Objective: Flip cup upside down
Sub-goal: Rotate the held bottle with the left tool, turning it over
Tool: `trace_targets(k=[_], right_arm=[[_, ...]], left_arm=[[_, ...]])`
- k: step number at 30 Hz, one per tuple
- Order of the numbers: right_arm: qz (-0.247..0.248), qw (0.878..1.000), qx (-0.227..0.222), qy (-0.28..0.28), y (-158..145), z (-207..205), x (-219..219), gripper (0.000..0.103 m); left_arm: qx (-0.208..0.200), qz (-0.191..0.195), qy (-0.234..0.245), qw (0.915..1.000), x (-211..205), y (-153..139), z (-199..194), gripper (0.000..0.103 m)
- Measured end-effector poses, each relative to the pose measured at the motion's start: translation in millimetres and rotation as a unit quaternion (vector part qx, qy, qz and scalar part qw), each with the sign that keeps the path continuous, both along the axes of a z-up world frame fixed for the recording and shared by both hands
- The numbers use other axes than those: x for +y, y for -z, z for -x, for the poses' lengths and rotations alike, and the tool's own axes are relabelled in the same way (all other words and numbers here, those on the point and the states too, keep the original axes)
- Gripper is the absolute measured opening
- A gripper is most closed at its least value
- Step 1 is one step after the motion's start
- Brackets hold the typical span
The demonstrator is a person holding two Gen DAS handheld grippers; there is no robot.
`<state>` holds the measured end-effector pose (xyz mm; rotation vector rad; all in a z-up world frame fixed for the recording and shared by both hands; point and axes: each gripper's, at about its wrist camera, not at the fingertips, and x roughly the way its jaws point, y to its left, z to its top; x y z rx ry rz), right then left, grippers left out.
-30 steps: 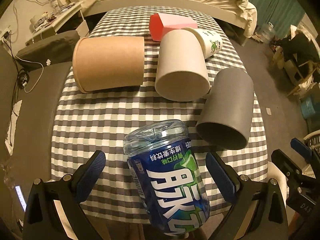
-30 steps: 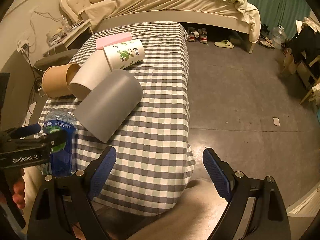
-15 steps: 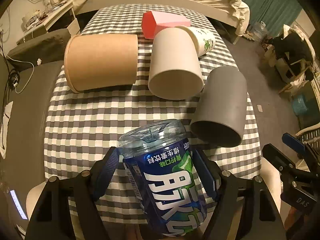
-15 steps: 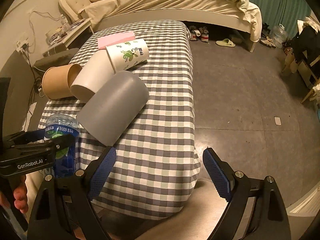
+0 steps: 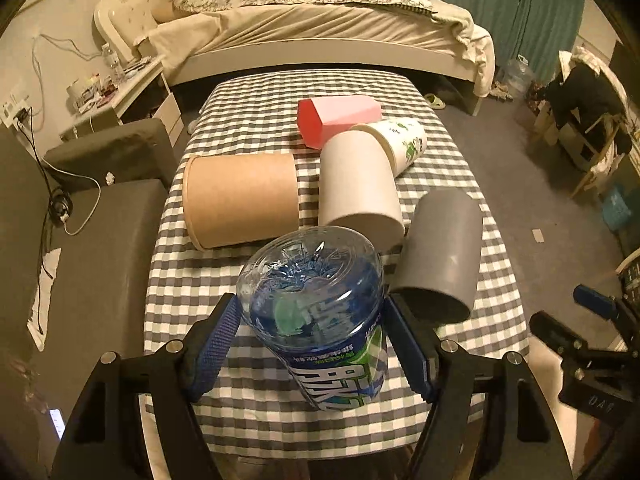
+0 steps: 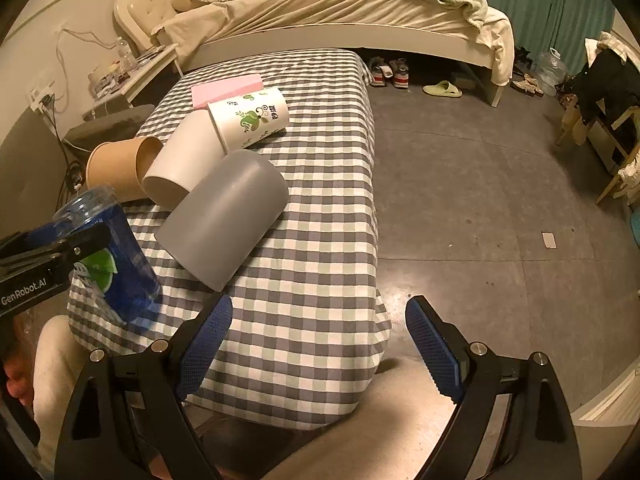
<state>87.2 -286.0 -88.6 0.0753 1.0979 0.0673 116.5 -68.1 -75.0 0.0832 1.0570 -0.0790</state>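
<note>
Since a second ago the left tool point(image 5: 312, 344) has closed from wide apart onto the blue-labelled clear plastic cup point(image 5: 320, 312) and lifted it, the cup now tipped with its clear base toward the camera. Its blue-padded fingers point(image 5: 214, 342) press either side of the cup, seen from the right wrist view as held above the near left corner of the bench point(image 6: 320, 248), base uppermost and leaning. The right tool point(image 6: 318, 344) hangs apart at the bench's near right edge, its jaws spread wide with nothing between them, over the checked cloth and the grey floor point(image 6: 480, 184). Just beyond the held cup lie four more on their sides on the grey-and-white check: a grey cup point(image 5: 440, 248) to the right with its mouth toward the camera, a white cup point(image 5: 358, 188) beside it, a brown paper cup point(image 5: 240, 198) to the left, and a white cup with green leaf print point(image 5: 404, 140) touching the plain white one at its far end. A pink box with a red end point(image 5: 336, 118) rests behind them. Farther back stands an unmade bed point(image 5: 320, 28), with a cluttered side table point(image 5: 120, 88) at left.
</note>
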Motion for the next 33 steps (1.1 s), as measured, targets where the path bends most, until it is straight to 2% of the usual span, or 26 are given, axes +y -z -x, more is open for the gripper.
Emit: trace_targets(k=[3, 6, 11, 16, 18, 25, 33], right_arm=[[0.002, 1.0, 0.0, 0.003, -0.9, 1.5, -1.8, 0.088], [0.002, 1.0, -0.003, 0.005, -3.0, 1.8, -3.7, 0.088], [0.001, 1.0, -0.006, 0.008, -5.6, 2.8, -5.8, 0.088], [0.0, 1.0, -0.003, 0.009, -3.8, 3.9, -6.4, 0.088], [0.001, 1.0, -0.003, 0.009, -4.0, 4.9, -6.9, 0.088], [0.003, 1.0, 0.0, 0.017, -3.3, 4.0, -10.1, 0.088], [0.01, 1.0, 0.005, 0.009, -1.8, 2.3, -3.6, 0.088]], left_arm=[[-0.006, -0.006, 0.013, 0.9999, -4.5, 1.2, 9.1, 0.075], [0.005, 0.005, 0.02, 0.9998, -6.3, 7.9, 18.3, 0.075], [0.028, 0.024, 0.034, 0.9987, -12.3, 27.9, 27.2, 0.075], [0.039, 0.024, 0.03, 0.9985, -13.7, 47.1, 25.7, 0.075], [0.03, 0.03, 0.033, 0.9985, -13.6, 47.3, 26.3, 0.07], [-0.021, 0.014, 0.038, 0.999, -16.2, 35.5, 17.6, 0.07], [-0.045, 0.011, 0.039, 0.9982, -13.2, 30.9, 6.9, 0.069]])
